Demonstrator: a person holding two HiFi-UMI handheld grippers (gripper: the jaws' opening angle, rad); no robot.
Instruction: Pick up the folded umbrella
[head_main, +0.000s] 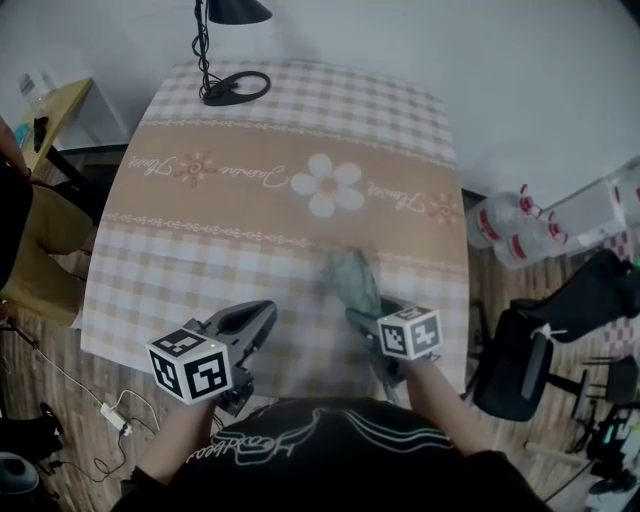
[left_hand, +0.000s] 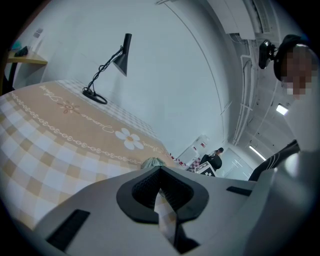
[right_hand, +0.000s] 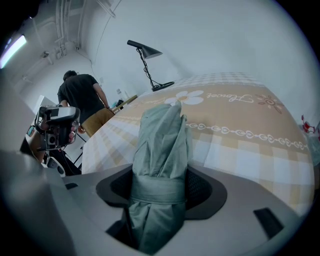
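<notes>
The folded umbrella (right_hand: 162, 145) is seated between the jaws of the right gripper (right_hand: 161, 186) and clamped across its strap band. The pads are pressed on the fabric at both sides and the jaws are held partway apart by the bundle's width. The longer fabric end projects ahead of that gripper, over the tabletop (head_main: 250, 200). Whether that end rests on the surface or is clear of it cannot be told. The left gripper (left_hand: 159, 192) is held off to the side of the right one, jaws drawn together to a thin slit, nothing in them. Risks as judged: the grip is taken on soft cloth, probably not on the rigid shaft, so the bundle could be squeezed forward out of the pads during a lift. Most of the length lies ahead of the jaws, so it could droop and lever loose. The band could be pushed off by the pads, letting the canopy spill open. If the far end is dragged, the checked cloth (head_main: 180, 290) could be rucked. No support can be given by the left gripper from where it is.
</notes>
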